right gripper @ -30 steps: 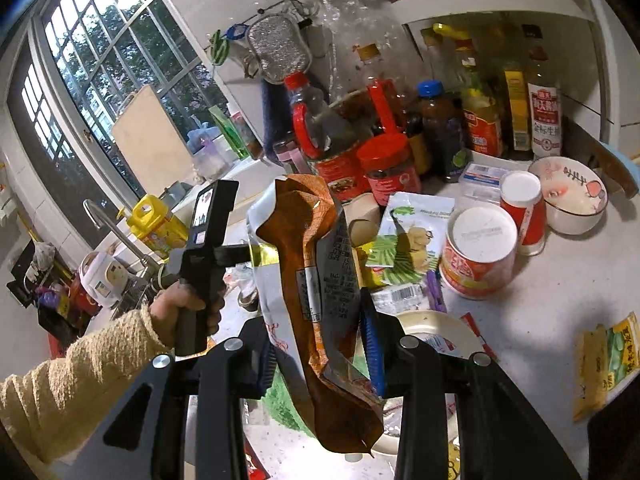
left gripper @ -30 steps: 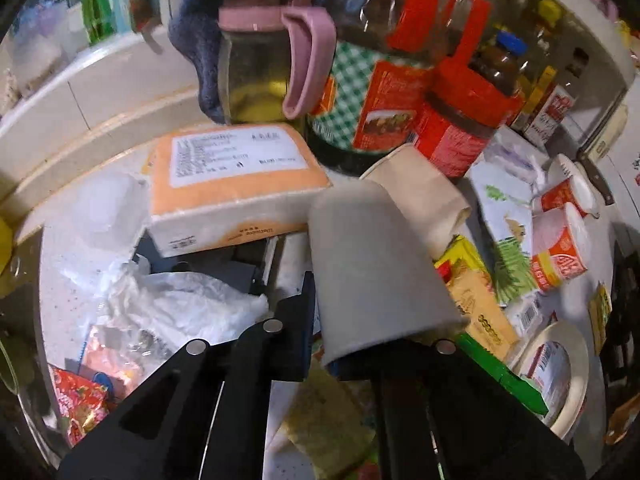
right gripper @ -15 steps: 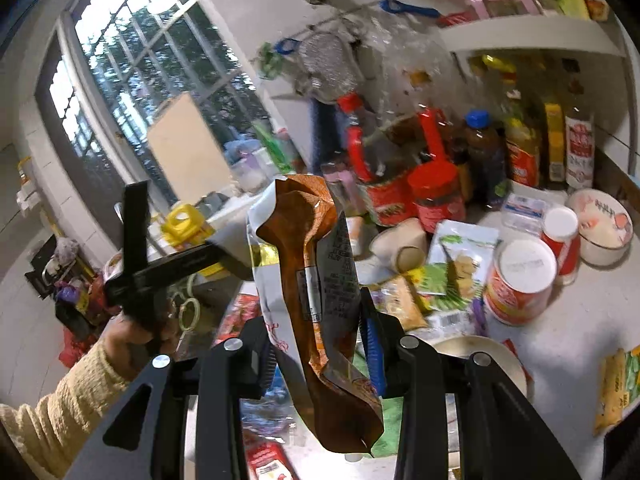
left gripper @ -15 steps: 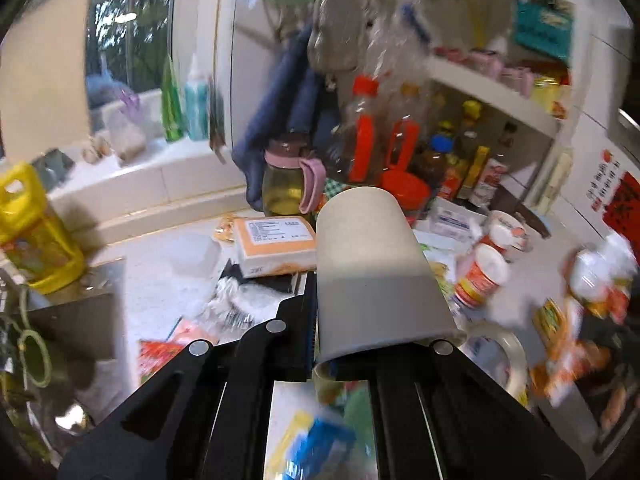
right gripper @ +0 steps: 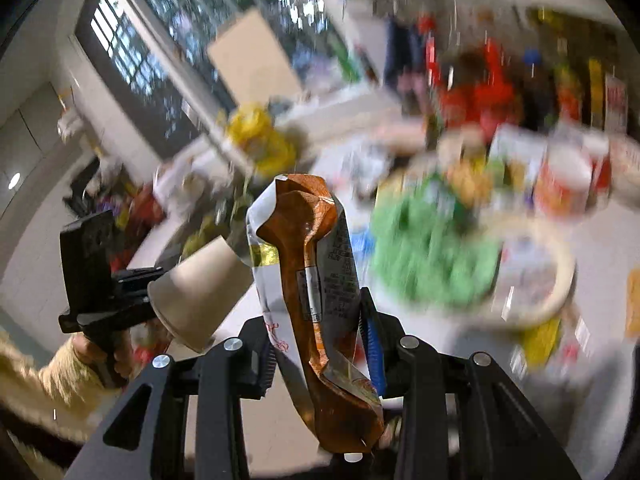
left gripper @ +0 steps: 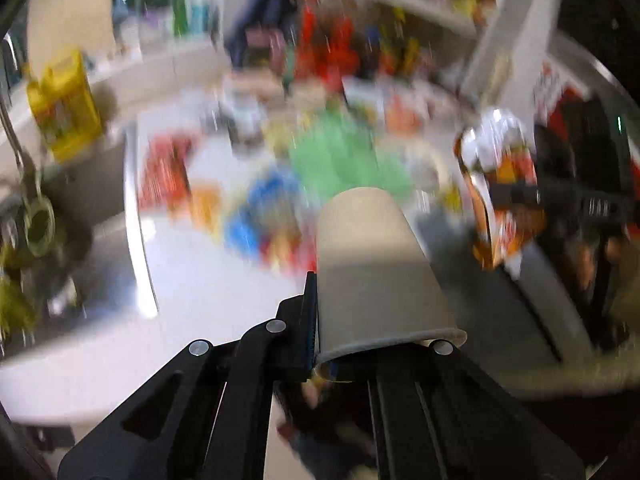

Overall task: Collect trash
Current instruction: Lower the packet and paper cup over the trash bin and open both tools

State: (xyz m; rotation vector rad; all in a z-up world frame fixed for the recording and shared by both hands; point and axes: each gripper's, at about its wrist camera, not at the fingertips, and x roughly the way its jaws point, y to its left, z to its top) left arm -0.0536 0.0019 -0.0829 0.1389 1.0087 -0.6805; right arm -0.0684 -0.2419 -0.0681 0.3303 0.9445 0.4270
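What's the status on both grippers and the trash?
Left gripper shut on paper cup. Right gripper shut on snack wrapper. Counter blurred; nothing seen blocking.

Black gripper [right gripper: 320, 354] with silver screws and blue ribbed pads; fuzzy tan sleeve [right gripper: 36, 384].

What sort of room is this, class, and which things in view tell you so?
Most likely a home kitchen: a cluttered white counter, a blurred row of bottles along the back wall, and a large window.

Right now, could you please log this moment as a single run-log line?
left tool: shut on paper cup | right tool: shut on snack wrapper | background: motion-blurred
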